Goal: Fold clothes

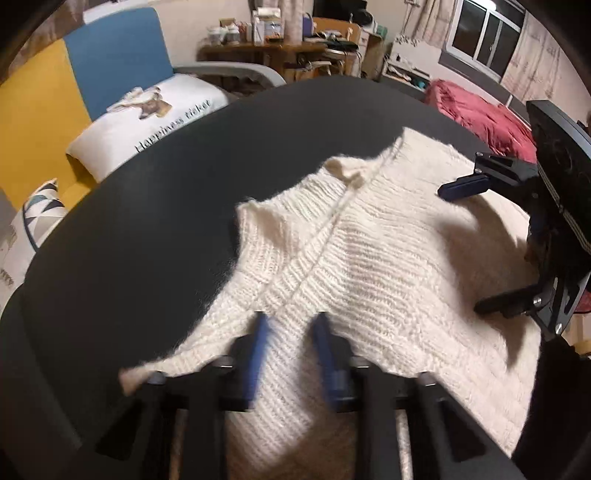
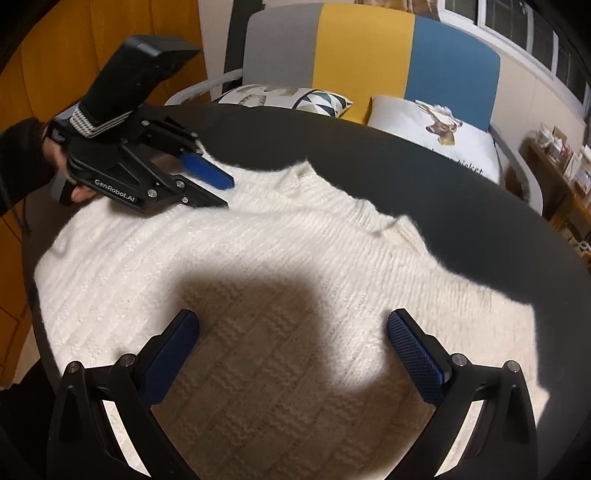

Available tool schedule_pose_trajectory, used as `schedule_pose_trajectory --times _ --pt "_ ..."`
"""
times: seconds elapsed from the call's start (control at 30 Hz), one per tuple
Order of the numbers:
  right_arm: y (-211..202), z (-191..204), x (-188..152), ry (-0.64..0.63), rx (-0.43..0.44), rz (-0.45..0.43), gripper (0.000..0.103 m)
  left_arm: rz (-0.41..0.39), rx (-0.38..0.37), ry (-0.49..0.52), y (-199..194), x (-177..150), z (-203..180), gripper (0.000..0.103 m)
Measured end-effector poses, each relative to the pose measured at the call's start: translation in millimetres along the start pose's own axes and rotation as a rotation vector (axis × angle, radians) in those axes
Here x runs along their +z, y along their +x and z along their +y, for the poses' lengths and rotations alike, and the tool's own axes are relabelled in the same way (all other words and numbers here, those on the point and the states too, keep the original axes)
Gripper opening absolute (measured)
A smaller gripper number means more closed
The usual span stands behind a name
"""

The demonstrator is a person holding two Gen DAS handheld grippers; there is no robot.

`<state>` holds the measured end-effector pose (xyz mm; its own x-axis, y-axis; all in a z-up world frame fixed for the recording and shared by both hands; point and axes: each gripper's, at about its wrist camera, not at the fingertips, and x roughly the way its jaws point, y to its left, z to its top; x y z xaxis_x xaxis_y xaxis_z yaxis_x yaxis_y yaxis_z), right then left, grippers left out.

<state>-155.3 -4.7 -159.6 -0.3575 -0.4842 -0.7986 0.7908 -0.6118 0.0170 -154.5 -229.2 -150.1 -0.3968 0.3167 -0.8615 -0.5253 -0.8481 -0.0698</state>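
Note:
A cream knitted sweater [image 1: 388, 240] lies spread over the near right part of a round black table [image 1: 147, 221]. My left gripper [image 1: 290, 319] is shut on a fold of its thick knit, near a ribbed seam. The cloth runs up between the blue pads [image 1: 258, 332], and a loose edge hangs over the gripper's left side. In the right wrist view, the left gripper [image 2: 227, 192] sits at the sweater's [image 2: 258, 236] far left edge, held by a hand. My right gripper [image 2: 293, 332] stands wide open above the sweater's body, holding nothing and casting a shadow. The left wrist view shows the right gripper [image 1: 458, 249] at the right edge.
Behind the table [image 2: 443, 184] stands a sofa [image 2: 369, 48] in grey, yellow and blue with printed pillows [image 2: 436, 136]. A red blanket [image 1: 480, 118] lies at the far right. A cluttered wooden desk [image 1: 266, 48] stands at the back, near a window [image 1: 484, 33].

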Motion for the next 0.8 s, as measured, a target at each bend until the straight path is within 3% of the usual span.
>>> schedule_pose_trajectory --times 0.03,0.27,0.37,0.43,0.47,0.63,0.7,0.8 --pt "0 -1 0 0.009 0.003 -0.003 0.103 -0.016 0.014 -0.006 -3 -2 -2 0.005" --pt "-6 2 8 -0.017 -0.033 -0.016 0.103 -0.147 0.092 -0.124 -22 0 7 0.004" --pt "-6 -3 18 0.018 -0.031 -0.035 0.103 -0.104 0.129 -0.133 1 3 10 0.004" --pt "6 -7 18 0.056 -0.03 -0.001 0.103 -0.095 0.148 -0.131 9 5 8 0.004" --pt "15 -9 16 0.073 -0.032 0.028 0.103 -0.095 0.145 -0.141 9 5 9 0.005" --pt "18 -14 7 0.138 0.002 0.001 0.103 -0.151 0.043 -0.269 -15 -1 26 0.014" --pt "17 -13 8 0.128 0.002 0.006 0.103 -0.225 0.049 -0.336 -35 -8 36 0.014" --pt "11 -9 14 0.11 -0.01 -0.002 0.103 -0.318 -0.007 -0.401 -68 -26 43 0.014"
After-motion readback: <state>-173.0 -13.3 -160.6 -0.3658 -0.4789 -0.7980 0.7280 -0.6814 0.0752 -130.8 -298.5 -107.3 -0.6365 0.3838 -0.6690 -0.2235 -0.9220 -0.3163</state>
